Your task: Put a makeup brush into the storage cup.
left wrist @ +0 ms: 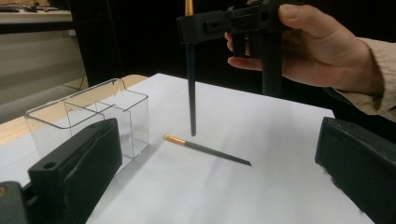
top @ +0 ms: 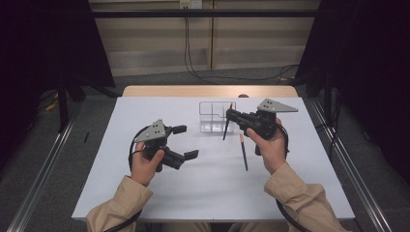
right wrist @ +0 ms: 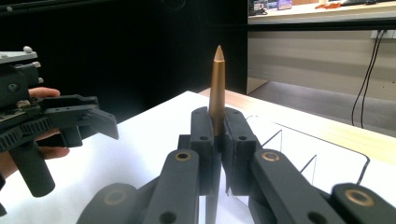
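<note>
Right gripper (top: pixel 232 116): clamped on a dark pencil (top: pixel 226 129), held upright above the table beside the clear organizer (top: pixel 212 116).
Left gripper (top: pixel 188 141): jaws wide, holding nothing.
Second pencil (top: pixel 243 152): flat on the white table (top: pixel 145 193).

Worktop (top: pixel 212 183): near half bare, free passage between the two hands. Obstacles at the far middle: clear plastic organizer (top: pixel 216 116), upright, open-topped; a pen (top: pixel 243 152) lying flat just right of centre; a second pen (top: pixel 226 129) hanging almost upright from the right gripper (top: pixel 231 115), its tip just in front of the organizer. Left gripper (top: pixel 185 141) sits left of centre, jaws apart.
</note>
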`<state>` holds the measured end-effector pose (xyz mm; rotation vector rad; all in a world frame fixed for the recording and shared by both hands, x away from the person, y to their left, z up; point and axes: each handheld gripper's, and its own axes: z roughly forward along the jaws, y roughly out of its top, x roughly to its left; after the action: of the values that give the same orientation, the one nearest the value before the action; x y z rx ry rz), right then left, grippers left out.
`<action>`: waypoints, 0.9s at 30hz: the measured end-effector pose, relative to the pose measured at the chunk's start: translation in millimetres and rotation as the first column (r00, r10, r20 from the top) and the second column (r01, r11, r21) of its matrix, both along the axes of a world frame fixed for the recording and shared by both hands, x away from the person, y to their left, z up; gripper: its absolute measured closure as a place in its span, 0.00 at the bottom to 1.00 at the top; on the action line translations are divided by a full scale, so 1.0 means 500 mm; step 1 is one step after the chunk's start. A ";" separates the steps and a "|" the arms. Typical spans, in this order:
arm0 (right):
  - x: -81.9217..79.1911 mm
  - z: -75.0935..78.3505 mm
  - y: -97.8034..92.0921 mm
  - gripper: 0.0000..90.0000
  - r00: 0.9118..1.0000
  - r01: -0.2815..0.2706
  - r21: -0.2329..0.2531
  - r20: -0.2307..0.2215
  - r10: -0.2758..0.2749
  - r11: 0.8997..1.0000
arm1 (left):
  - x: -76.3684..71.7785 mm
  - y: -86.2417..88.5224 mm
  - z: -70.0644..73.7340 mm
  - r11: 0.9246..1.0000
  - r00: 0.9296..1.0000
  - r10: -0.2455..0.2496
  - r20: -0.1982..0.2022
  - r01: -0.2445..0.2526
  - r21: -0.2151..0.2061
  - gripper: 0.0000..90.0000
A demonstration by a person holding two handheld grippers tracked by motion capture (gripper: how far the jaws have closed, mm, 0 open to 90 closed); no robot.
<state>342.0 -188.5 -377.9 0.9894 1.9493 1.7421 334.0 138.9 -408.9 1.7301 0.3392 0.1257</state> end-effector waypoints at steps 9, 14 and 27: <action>-0.001 0.000 -0.001 0.94 1.000 -0.003 -0.009 0.005 0.003 1.000 | -0.005 0.035 -0.007 1.000 1.000 0.015 -0.003 -0.015 0.021 0.01; -0.003 0.002 0.001 0.94 1.000 -0.003 -0.011 0.008 0.003 1.000 | -0.012 0.049 -0.010 0.999 1.000 0.023 -0.003 -0.023 0.029 0.01; -0.004 0.001 -0.005 0.94 1.000 0.007 -0.007 0.014 -0.007 1.000 | -0.026 0.082 -0.013 0.998 0.999 0.043 -0.020 -0.042 0.038 0.01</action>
<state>339.8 -191.0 -377.5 0.9774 1.9398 1.7331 321.1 179.7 -415.5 1.7628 0.3908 0.1460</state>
